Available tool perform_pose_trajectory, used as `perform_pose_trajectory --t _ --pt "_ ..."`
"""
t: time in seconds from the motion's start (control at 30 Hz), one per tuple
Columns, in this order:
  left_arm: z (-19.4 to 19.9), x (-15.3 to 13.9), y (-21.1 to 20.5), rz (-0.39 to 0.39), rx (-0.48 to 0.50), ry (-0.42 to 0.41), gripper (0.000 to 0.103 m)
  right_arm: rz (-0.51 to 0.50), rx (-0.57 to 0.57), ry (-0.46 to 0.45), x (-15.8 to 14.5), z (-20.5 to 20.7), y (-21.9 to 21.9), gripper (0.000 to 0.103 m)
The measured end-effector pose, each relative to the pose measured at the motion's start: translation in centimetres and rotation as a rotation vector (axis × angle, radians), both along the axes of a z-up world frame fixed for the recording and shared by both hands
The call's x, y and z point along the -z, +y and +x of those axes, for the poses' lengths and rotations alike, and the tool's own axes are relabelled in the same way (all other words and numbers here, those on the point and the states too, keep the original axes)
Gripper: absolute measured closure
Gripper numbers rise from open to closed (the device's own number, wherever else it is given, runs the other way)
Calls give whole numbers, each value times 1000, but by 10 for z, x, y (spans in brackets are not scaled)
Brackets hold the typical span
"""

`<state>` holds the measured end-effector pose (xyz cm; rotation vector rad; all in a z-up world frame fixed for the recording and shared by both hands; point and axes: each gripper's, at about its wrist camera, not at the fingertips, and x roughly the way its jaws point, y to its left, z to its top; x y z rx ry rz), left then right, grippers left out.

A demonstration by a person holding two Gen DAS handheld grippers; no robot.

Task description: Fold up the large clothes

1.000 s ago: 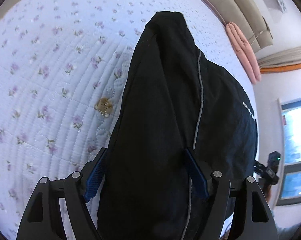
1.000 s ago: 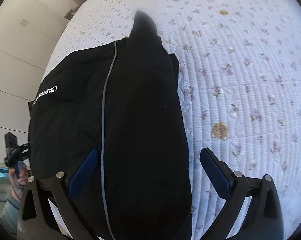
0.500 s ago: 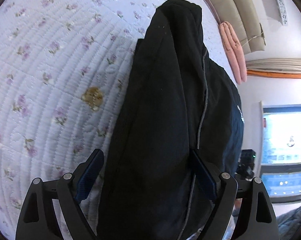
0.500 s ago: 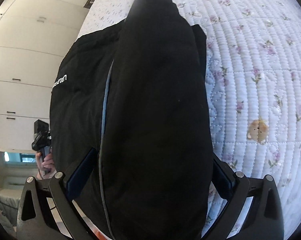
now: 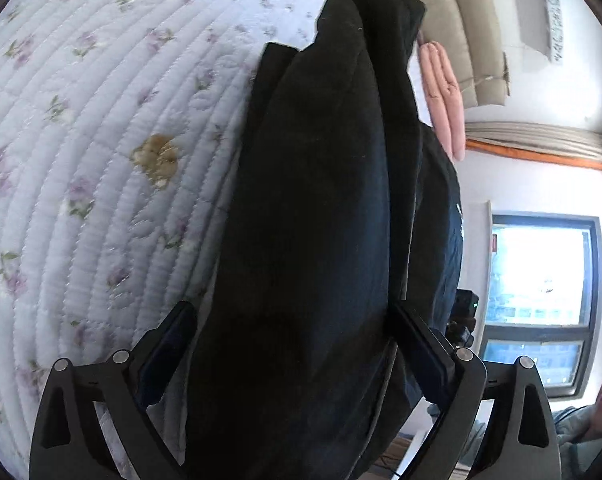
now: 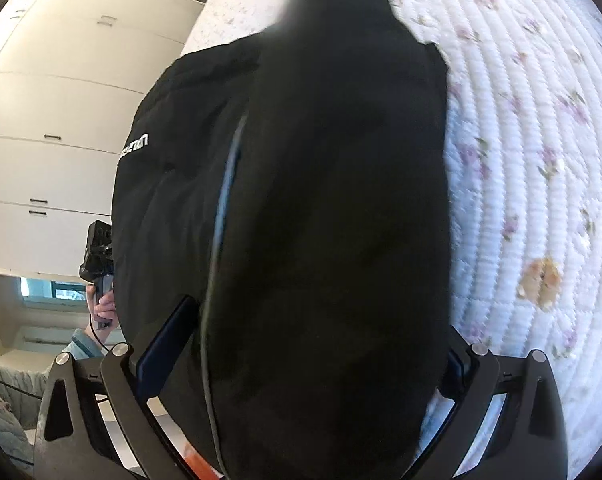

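Black garment (image 5: 313, 220) fills both views, hiding most quilt (image 5: 81, 160); grip unclear.

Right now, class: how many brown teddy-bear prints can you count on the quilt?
1: a brown bear print on the floral quilt, beside the black jacket. The jacket may hide others.

Black gripper (image 5: 293, 344), blue pads (image 5: 169, 344)
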<state>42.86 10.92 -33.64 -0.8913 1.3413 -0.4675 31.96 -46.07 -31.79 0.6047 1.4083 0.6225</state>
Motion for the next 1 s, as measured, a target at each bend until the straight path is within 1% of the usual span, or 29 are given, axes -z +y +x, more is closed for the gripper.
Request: perform_pose_trajectory --t 0.03,0.07,0.1,0.13,0.17,0.2,0.23,0.27,0.37,0.47,0.57,0.63,0.8,0.9,0.93,1.0 --pt "-1 -1 -2 0 -9 -15 12 -2 5 -23 -2 0 3 11" --pt "-2 -3 -4 -3 -10 -34 44 7 9 -34 -3 0 6 16" --pt "-2 -5 -8 -4 1 -47 46 4 20 -42 -4 0 7 19" --pt "-3 -11 -12 32 10 -72 50 5 27 -50 -6 0 7 26" --pt "-5 -17 -14 51 19 -91 57 3 31 -58 -7 -1 8 29" --pt "-7 -20 -15 56 22 -102 60 -6 39 -72 -11 -4 8 31" --pt "-11 -28 -14 48 17 -119 65 -9 45 -85 -15 -7 9 41" --pt "-13 -34 -14 36 13 -134 67 -11 52 -102 -21 -10 9 47" --pt "-22 -61 -18 31 31 -199 69 -15 88 -147 -39 -20 10 56" --pt "-30 -92 -24 13 62 -272 69 54 148 -176 -59 -33 8 59" --pt "-39 -125 -35 -14 108 -339 69 62 161 -219 -86 -48 18 59" --pt "-49 -146 -38 -24 135 -379 69 46 152 -256 -96 -50 32 59" --pt "-84 -187 -28 -65 158 -441 69 27 167 -312 -104 -61 53 59" --pt "-104 -213 -23 -78 170 -473 69 28 188 -342 -105 -64 55 59" --pt "-118 -223 -25 -84 176 -485 69 19 192 -353 -116 -75 59 59" --pt "-132 -233 -17 -89 184 -494 69 3 192 -365 -129 -91 65 59"
